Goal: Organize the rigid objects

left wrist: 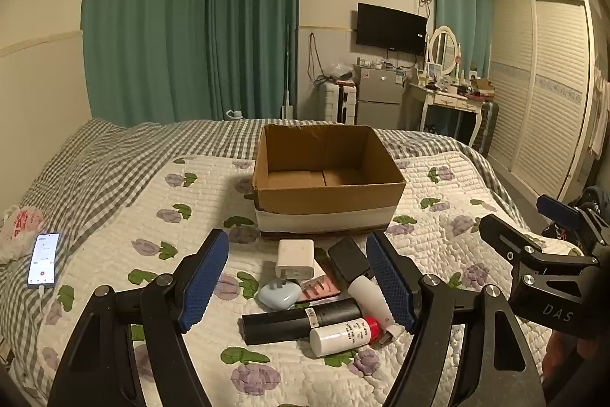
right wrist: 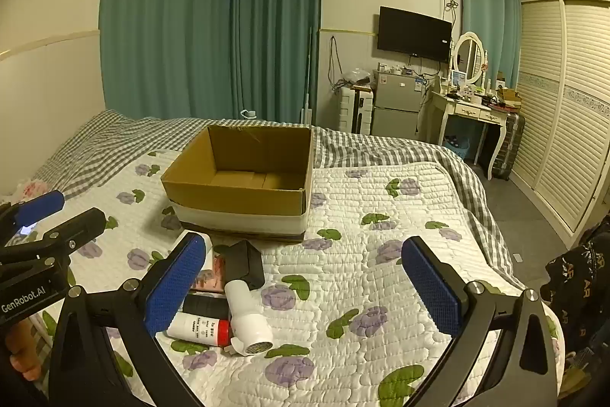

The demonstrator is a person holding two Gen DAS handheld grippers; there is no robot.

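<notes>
So both claws are spread wide and holding nothing. Left claw (left wrist: 297, 277) hovers right over the pile on the quilt (left wrist: 438, 254), with its blue pads on either side of the stuff. Right claw (right wrist: 305, 283) hangs off to the right of the pile over bare quilt; only its left pad overlaps the items.

Between the left pads: a white charger (left wrist: 295, 256), a black case (left wrist: 349, 260) just right of it, a pale blue plug (left wrist: 278, 293) in front of the charger, and a pink pack (left wrist: 320, 287) tucked under them. Nearer the camera a black tube (left wrist: 301, 321) lies on its side, touching a white bottle (left wrist: 341, 332) with a red cap. A white trimmer (left wrist: 371, 298) leans across them.

The right view shows the trimmer's mesh end facing the camera, which the left view hides; it loses the charger and plug behind its pad. Only the left view catches the phone (left wrist: 44, 258), lit up, on the checked blanket far left.

Box (left wrist: 328, 178) sits open just behind the pile, nothing visible inside in either view.
</notes>
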